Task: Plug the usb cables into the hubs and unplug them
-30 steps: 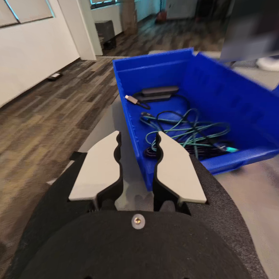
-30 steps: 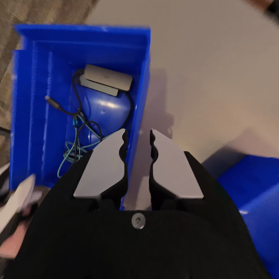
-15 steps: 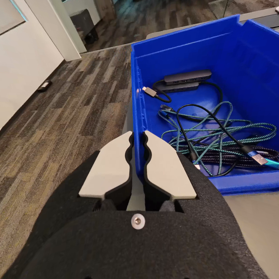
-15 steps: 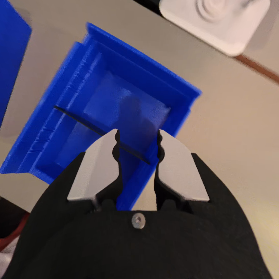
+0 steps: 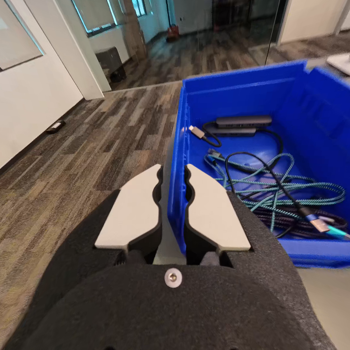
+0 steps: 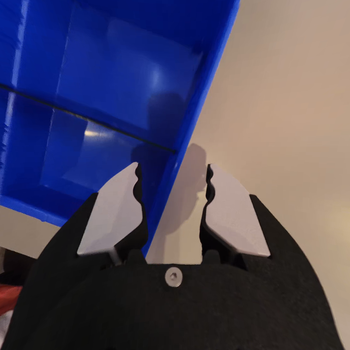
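Note:
In the left wrist view a blue bin (image 5: pixel 236 91) holds two grey USB hubs (image 5: pixel 244 121) stacked at its far end, with a grey plug (image 5: pixel 197 131) on a short lead. Tangled teal and dark braided cables (image 5: pixel 284 189) fill the near end, with a USB plug (image 5: pixel 320 226) on top. My left gripper (image 5: pixel 173 168) is empty and slightly open, over the bin's near left corner. My right gripper (image 6: pixel 173 165) is wide open and empty, above the right wall of a second, empty blue bin (image 6: pixel 208 75).
The empty bin has a thin dark divider (image 6: pixel 94 119) across it. Both bins stand on a beige table (image 6: pixel 274 94). Left of the cable bin the table ends and carpeted floor (image 5: pixel 85 170) lies below. A white object (image 5: pixel 341 62) sits behind the cable bin. My right fingertips sit around 55 cm from my left ones.
My left gripper nearly closed, then opened a little, staying at the cable bin's corner. My right gripper swung from the cable bin to the empty divided bin and opened wider.

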`<action>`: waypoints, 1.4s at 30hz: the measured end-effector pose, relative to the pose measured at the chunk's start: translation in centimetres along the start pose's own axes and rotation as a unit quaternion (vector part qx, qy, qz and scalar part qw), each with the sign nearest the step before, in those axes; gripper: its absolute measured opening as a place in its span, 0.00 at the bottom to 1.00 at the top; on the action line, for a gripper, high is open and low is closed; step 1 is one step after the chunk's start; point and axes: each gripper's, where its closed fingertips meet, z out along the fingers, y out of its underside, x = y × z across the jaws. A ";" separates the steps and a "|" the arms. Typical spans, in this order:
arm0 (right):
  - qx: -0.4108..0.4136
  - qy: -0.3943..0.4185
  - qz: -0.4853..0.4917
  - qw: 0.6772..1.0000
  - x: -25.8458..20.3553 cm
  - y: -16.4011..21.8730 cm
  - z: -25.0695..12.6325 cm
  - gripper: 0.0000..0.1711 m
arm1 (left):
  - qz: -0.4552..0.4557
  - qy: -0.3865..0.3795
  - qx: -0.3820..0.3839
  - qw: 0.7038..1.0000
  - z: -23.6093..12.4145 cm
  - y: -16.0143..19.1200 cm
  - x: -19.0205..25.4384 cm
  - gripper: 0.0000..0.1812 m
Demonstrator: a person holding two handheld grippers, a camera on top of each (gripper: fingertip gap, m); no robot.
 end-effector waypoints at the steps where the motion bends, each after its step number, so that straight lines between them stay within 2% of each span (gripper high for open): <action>1: -0.018 0.003 -0.008 1.000 -0.2 0.8 0.4 0.37 | -0.019 -0.001 0.012 1.000 -0.5 -0.6 0.0 0.14; 2: -0.037 0.008 -0.017 0.999 -0.4 1.6 0.9 0.36 | -0.039 0.001 0.021 0.999 -1.1 -1.1 0.1 0.18; 3: -0.056 0.010 -0.026 0.998 -0.5 2.4 1.5 0.30 | -0.054 0.003 0.026 0.998 -1.7 -1.6 0.2 0.20; 5: -0.089 0.017 -0.040 0.995 -0.5 3.6 2.6 0.23 | -0.067 0.001 0.029 0.997 -3.3 -2.2 0.6 0.20; 6: -0.096 0.008 -0.037 0.995 -0.8 3.9 3.1 0.11 | -0.069 -0.003 0.026 0.997 -4.1 -2.4 1.0 0.20; 7: -0.093 -0.005 -0.022 0.995 -1.0 3.8 3.2 0.06 | -0.069 -0.006 0.024 0.997 -5.0 -2.5 1.5 0.20; 9: -0.086 -0.024 -0.003 0.996 -0.6 3.5 3.4 0.05 | -0.070 -0.002 0.024 0.997 -6.7 -2.9 3.4 0.18; 13: -0.079 -0.035 0.006 0.996 1.5 3.5 3.3 0.04 | -0.055 0.020 0.072 0.996 -9.8 -5.3 8.7 0.15; 17: -0.089 -0.034 0.005 0.995 5.4 4.5 2.6 0.03 | -0.007 0.050 0.103 0.993 -11.5 -8.1 14.1 0.14; 22: -0.093 -0.029 0.018 0.995 13.9 7.3 0.8 0.03 | 0.022 0.076 0.117 0.990 -12.1 -10.8 19.1 0.14; 27: -0.097 -0.022 0.041 0.994 26.4 11.7 -1.8 0.03 | 0.032 0.074 0.112 0.990 -11.6 -11.4 21.9 0.14; 34: -0.092 0.000 0.133 0.987 42.0 18.8 -5.9 0.03 | 0.028 0.064 0.104 0.992 -11.4 -11.8 24.3 0.14; 38: -0.085 0.015 0.170 0.982 47.4 21.7 -7.5 0.03 | 0.029 0.066 0.099 0.992 -10.9 -11.9 25.9 0.14; 42: -0.083 0.020 0.162 0.983 48.9 22.4 -7.9 0.03 | 0.020 0.083 0.087 0.993 -10.5 -11.7 27.7 0.14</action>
